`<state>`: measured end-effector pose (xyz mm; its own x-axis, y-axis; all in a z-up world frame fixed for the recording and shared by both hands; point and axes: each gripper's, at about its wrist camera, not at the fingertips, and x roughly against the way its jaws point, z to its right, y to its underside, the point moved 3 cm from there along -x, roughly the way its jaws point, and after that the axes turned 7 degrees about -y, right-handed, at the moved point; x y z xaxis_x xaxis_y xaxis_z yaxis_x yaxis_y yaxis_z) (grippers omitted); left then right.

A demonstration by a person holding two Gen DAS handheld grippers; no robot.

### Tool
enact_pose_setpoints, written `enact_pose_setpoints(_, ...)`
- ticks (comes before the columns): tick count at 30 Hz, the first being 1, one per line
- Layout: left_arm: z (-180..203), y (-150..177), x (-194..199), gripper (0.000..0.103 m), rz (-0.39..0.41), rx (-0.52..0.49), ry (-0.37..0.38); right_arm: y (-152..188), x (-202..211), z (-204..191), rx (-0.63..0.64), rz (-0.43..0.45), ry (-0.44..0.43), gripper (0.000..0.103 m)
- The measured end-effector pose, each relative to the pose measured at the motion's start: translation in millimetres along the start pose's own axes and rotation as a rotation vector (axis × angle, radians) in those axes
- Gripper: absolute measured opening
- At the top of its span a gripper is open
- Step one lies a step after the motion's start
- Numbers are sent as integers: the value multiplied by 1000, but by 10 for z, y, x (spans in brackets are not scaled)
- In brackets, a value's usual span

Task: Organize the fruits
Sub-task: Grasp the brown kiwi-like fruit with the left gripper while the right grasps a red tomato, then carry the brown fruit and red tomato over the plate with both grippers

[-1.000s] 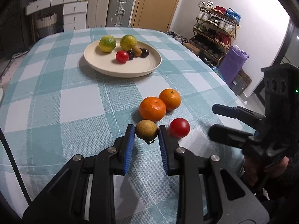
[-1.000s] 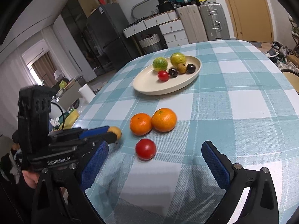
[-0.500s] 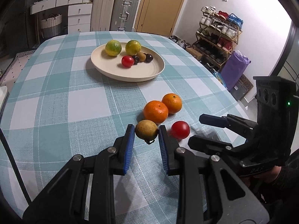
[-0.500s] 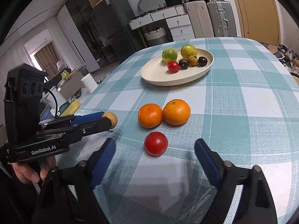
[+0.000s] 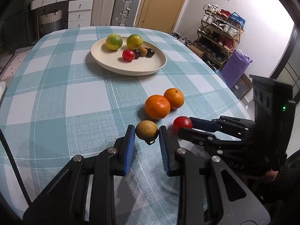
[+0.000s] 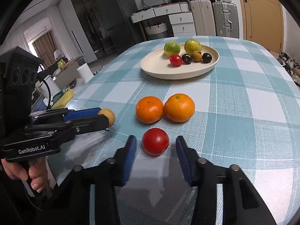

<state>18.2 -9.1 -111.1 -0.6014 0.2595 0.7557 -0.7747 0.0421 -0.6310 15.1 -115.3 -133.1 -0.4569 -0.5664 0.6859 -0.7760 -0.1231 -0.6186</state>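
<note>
My left gripper (image 5: 146, 133) is shut on a small yellow-brown fruit (image 5: 147, 130) and holds it just above the checked tablecloth; it also shows in the right wrist view (image 6: 107, 116). My right gripper (image 6: 154, 142) is open, its fingers on either side of a red tomato (image 6: 155, 141) on the cloth, with gaps both sides. Two oranges (image 6: 149, 109) (image 6: 179, 107) lie touching just beyond the tomato. A cream plate (image 6: 159, 69) farther back holds two green-yellow citrus, a red tomato, two dark fruits and a brown one.
The table's right edge (image 5: 230, 93) drops off beside a purple bag (image 5: 234, 69) and a shoe rack (image 5: 219, 37). Suitcases and white drawers (image 5: 80, 13) stand behind the table. The left gripper's body (image 6: 22, 112) sits close to the left of the right gripper.
My right gripper has moved forward around the red tomato and narrowed its opening. My left gripper has kept hold of the small fruit and lifted it slightly.
</note>
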Motion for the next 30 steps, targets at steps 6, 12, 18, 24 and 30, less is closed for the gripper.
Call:
enact_pose_setpoints(6,-19,7,1,23,-2,10,8,27,-38,35,-15,-10,-1,31)
enact_pose_setpoints(12,-191,-56,-23,23,-10,71,22,-9,67,51,-35,33,-30,30)
enact_pose_setpoints(18,-345,-248,24,23,22,110,27,-159,226,-4,-16,106,-61,30)
enact_pose_setpoints(24,-484,-594,-17,23,54,132,19,-452,310,-14,3,161,-91,30)
enact_pose_setpoints(30,-583,-926,-138,23,76,150,11,-769,243,55,10,181,-117,30)
